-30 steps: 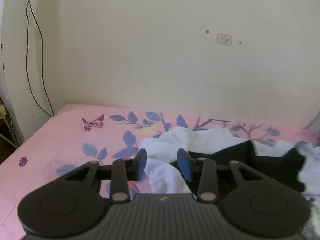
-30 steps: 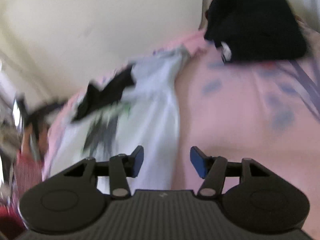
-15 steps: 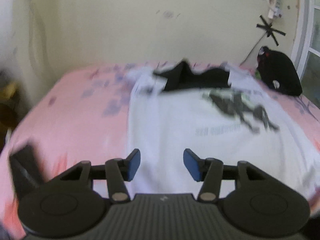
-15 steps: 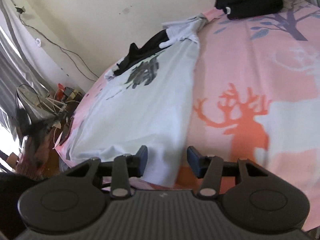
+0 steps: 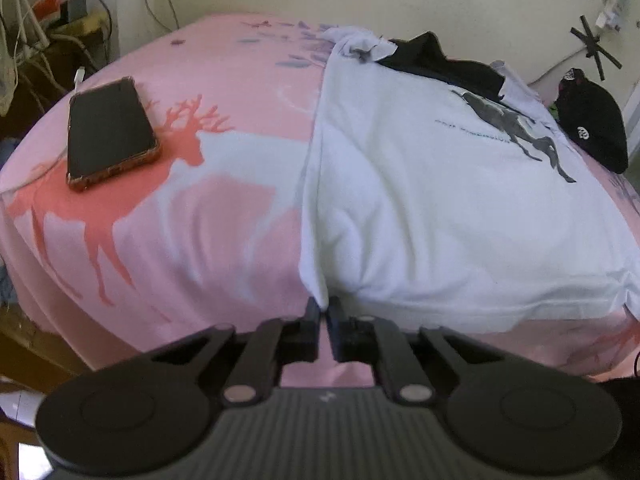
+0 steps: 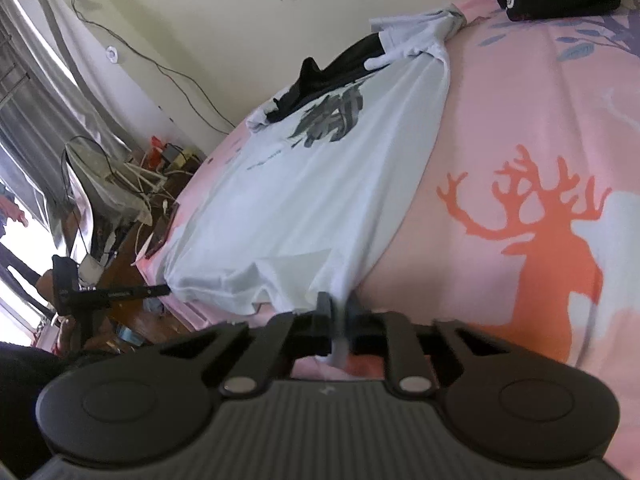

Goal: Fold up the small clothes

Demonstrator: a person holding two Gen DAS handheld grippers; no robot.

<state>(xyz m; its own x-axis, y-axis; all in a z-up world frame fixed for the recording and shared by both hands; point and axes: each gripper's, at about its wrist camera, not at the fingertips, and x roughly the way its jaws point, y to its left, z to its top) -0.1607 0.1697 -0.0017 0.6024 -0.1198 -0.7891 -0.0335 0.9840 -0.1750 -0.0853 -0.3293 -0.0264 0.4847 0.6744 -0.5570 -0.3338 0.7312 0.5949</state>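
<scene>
A white T-shirt [image 5: 440,200] with a grey print lies spread front up on a pink deer-print bedsheet [image 5: 208,216]. A black garment [image 5: 440,64] lies across its collar end by the wall. My left gripper [image 5: 324,308] is shut on the near hem corner, and the cloth rises in a pinched fold from its fingers. In the right wrist view the T-shirt [image 6: 304,184] runs away toward the wall. My right gripper [image 6: 338,308] is closing on the other hem corner, with a strip of white cloth hanging between its pads.
A phone [image 5: 108,132] in a reddish case lies on the sheet left of the shirt. A black cap [image 5: 592,128] sits at the far right by the wall. Past the bed's left edge are cables and a cluttered stand [image 6: 132,176].
Both cameras swung down from the wall end of the bed to the shirt's near hem. Both pairs of jaws went from wide apart to pinched on the hem corners.
</scene>
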